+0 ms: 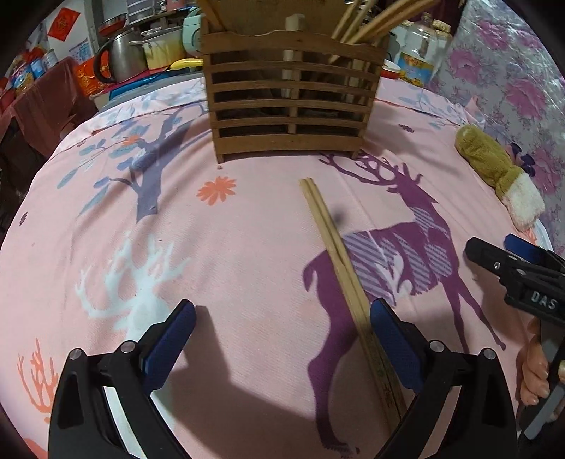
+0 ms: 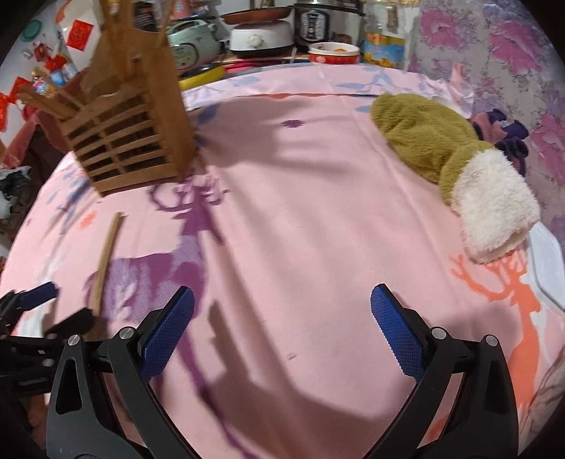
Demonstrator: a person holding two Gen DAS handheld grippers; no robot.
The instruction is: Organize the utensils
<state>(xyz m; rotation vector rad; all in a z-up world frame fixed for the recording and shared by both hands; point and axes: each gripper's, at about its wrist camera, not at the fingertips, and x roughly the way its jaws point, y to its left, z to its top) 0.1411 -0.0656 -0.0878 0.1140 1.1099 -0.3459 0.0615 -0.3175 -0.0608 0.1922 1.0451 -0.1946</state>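
Nearest to us, our left gripper (image 1: 282,339) hangs low over the pink tablecloth (image 1: 247,247) with its jaws spread wide and nothing between the blue pads (image 1: 169,346). A pair of wooden chopsticks (image 1: 335,254) lies flat on the cloth, side by side, running from just inside the right finger of that gripper away across the printed purple deer (image 1: 406,268); whether the near end touches the pad we cannot tell. Our right gripper (image 2: 282,328) is likewise spread, empty, and hovers over a bare stretch of cloth well to the right of the chopsticks; in the left wrist view its black tip (image 1: 494,261) shows at the right edge with a hand (image 1: 533,370) beneath it. Farther out, a slatted wooden utensil holder (image 1: 289,102) stands upright on the cloth, apart from the far tips of the loose pair, and several more chopsticks (image 1: 374,21) lean out of its right compartment. To the right lies an olive and cream plush mitten (image 2: 452,169), near the table's edge. Beyond the table we see a kettle (image 1: 123,56), a rice cooker (image 2: 190,42), a bowl (image 2: 333,53) and a bottle (image 1: 420,53) crowded on a counter.
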